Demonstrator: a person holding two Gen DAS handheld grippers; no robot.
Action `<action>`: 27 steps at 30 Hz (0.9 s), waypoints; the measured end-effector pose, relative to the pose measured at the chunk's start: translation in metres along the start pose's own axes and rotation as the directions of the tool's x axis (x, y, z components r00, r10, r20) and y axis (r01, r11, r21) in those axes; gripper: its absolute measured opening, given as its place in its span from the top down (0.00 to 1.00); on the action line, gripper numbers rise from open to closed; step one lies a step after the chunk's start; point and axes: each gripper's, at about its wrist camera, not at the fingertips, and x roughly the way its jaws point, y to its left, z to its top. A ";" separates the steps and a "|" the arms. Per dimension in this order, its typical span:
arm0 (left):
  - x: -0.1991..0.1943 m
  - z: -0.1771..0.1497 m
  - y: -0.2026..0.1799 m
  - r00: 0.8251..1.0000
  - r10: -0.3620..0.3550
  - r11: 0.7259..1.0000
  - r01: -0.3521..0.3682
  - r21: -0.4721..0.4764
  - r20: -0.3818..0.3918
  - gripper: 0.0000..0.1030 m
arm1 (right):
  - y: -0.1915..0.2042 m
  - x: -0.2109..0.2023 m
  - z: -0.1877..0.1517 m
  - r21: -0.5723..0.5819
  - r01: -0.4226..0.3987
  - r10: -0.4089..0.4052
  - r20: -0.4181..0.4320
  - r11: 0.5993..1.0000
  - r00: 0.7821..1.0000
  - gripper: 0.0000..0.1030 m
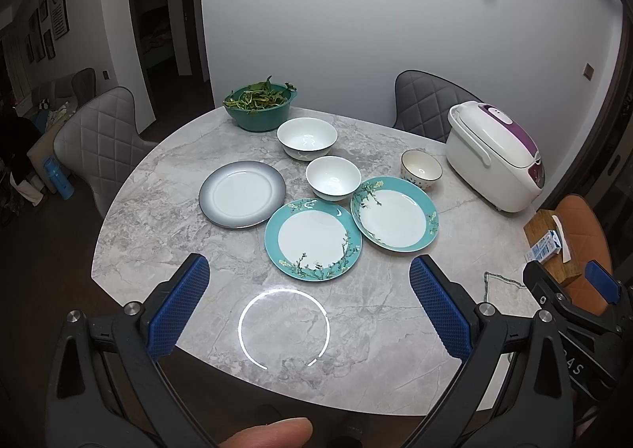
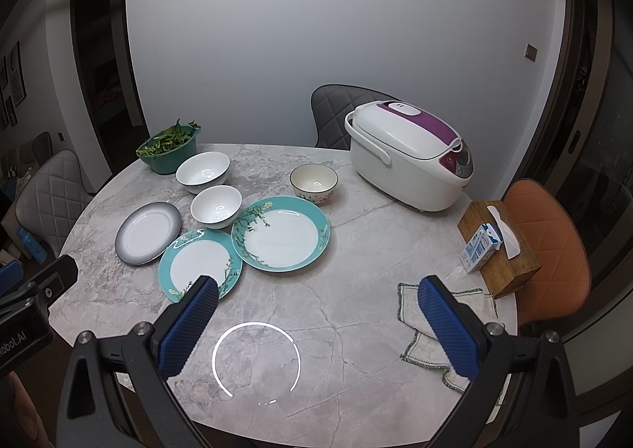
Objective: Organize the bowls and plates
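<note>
On the round marble table (image 1: pixel 166 186) lie a grey-rimmed plate (image 1: pixel 242 194), a teal floral plate (image 1: pixel 312 238) and a deeper teal floral plate (image 1: pixel 393 213). Behind them stand a large white bowl (image 1: pixel 307 138), a smaller white bowl (image 1: pixel 333 178) and a cream dotted bowl (image 1: pixel 421 170). My left gripper (image 1: pixel 308 270) is open and empty above the near table edge. My right gripper (image 2: pixel 318 289) is open and empty, near the same plates (image 2: pixel 199 264) (image 2: pixel 281 233) (image 2: pixel 147 232) and bowls (image 2: pixel 202 172) (image 2: pixel 216 205) (image 2: pixel 314 183).
A green bowl of leafy greens (image 1: pixel 259 105) stands at the back. A white and purple rice cooker (image 1: pixel 494 155) stands at the right. A folded cloth (image 2: pixel 431 329), a wooden tissue box (image 2: pixel 498 246) and a small carton (image 2: pixel 480 248) lie at the right edge. Chairs surround the table.
</note>
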 end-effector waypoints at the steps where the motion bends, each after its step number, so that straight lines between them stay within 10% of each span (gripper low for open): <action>1: 0.000 0.000 0.000 1.000 0.000 1.000 0.000 0.000 0.000 0.00 | 0.000 0.000 0.000 -0.001 0.000 0.000 0.000 1.000 1.000 0.00; 27: 0.001 0.000 0.000 1.000 -0.001 1.000 0.001 0.001 -0.004 0.00 | 0.002 0.003 -0.001 -0.001 0.001 -0.001 -0.002 1.000 1.000 0.00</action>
